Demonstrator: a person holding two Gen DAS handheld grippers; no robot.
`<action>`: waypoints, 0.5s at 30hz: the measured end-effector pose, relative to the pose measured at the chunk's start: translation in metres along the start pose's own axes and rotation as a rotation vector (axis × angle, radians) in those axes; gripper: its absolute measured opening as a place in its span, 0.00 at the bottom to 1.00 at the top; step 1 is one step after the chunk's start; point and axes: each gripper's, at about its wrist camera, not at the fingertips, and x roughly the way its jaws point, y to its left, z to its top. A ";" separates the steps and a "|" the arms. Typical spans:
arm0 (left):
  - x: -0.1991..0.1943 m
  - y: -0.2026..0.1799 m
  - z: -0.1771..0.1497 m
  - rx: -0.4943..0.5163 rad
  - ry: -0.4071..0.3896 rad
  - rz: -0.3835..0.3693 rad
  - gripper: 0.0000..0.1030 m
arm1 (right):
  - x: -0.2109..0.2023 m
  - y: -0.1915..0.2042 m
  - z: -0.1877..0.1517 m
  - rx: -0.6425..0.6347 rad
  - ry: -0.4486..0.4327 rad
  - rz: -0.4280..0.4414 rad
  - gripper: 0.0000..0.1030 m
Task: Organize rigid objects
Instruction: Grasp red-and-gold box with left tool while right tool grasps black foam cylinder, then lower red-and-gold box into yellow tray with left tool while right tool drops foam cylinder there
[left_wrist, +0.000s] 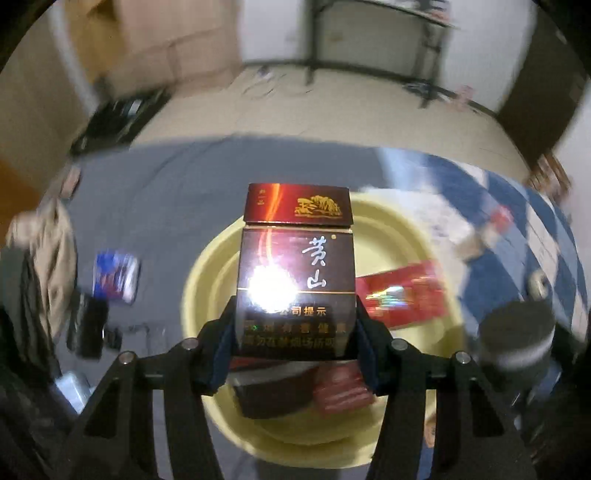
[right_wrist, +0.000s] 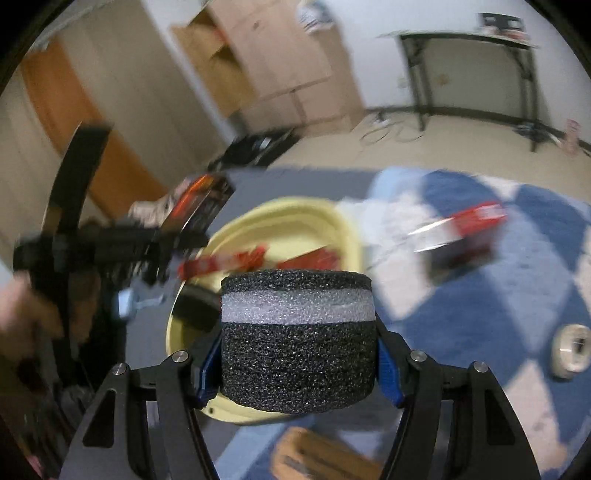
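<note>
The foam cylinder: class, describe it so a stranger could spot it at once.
Start at the pale yellow plastic basin. In front of it, the right hand-held gripper clamps a squat black foam cylinder. Unlike the flat red packets nearby, it is round, with one grey band.

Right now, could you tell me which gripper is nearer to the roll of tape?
Right. The right gripper, clamping a foam cylinder, is just left of the tape roll; the left gripper holds its dark box above the yellow basin, farther off.
</note>
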 end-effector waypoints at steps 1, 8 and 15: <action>0.007 0.009 0.000 -0.020 0.013 -0.008 0.56 | 0.011 0.007 0.000 -0.013 0.014 0.005 0.64; 0.047 0.036 0.004 -0.106 0.071 -0.093 0.55 | 0.062 0.051 0.012 -0.139 0.058 0.012 0.64; 0.063 0.045 0.006 -0.167 0.093 -0.146 0.56 | 0.088 0.073 0.012 -0.255 0.070 -0.042 0.64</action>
